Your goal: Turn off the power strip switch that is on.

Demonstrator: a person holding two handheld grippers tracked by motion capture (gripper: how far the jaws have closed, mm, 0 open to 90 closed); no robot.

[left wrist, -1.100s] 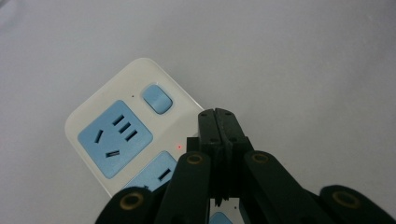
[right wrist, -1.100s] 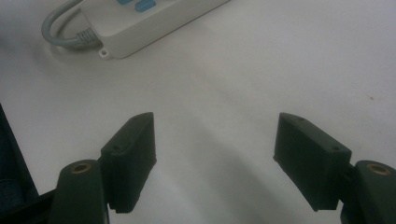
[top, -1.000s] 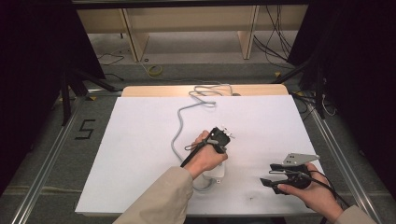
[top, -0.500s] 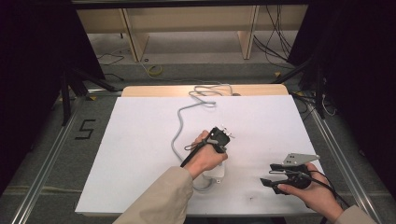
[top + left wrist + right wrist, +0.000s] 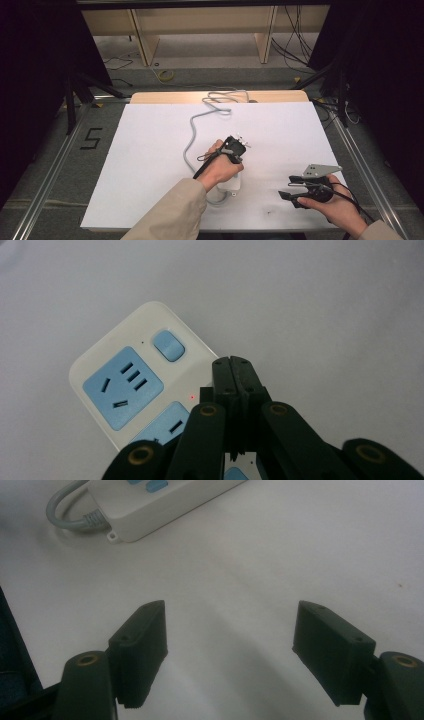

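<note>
A white power strip point(image 5: 125, 385) with blue sockets and a blue switch point(image 5: 168, 345) lies on the white table point(image 5: 150, 150); a small red light glows on it. My left gripper point(image 5: 235, 362) is shut, jaws pressed together with nothing between them, tips low over the strip's right edge beside the second socket. Whether they touch it I cannot tell. From above, the left gripper point(image 5: 235, 147) and hand cover most of the power strip point(image 5: 231, 186). My right gripper point(image 5: 286, 187) rests near the table's front right, open and empty, pointing left. In its own view the right gripper point(image 5: 230, 625) faces the power strip point(image 5: 150, 505) end.
The strip's grey cable point(image 5: 192, 135) runs away from it and coils at the table's far wooden edge point(image 5: 215, 97). Wooden shelving point(image 5: 200, 30) and loose cables lie on the floor beyond. Metal rails point(image 5: 60, 160) flank the table.
</note>
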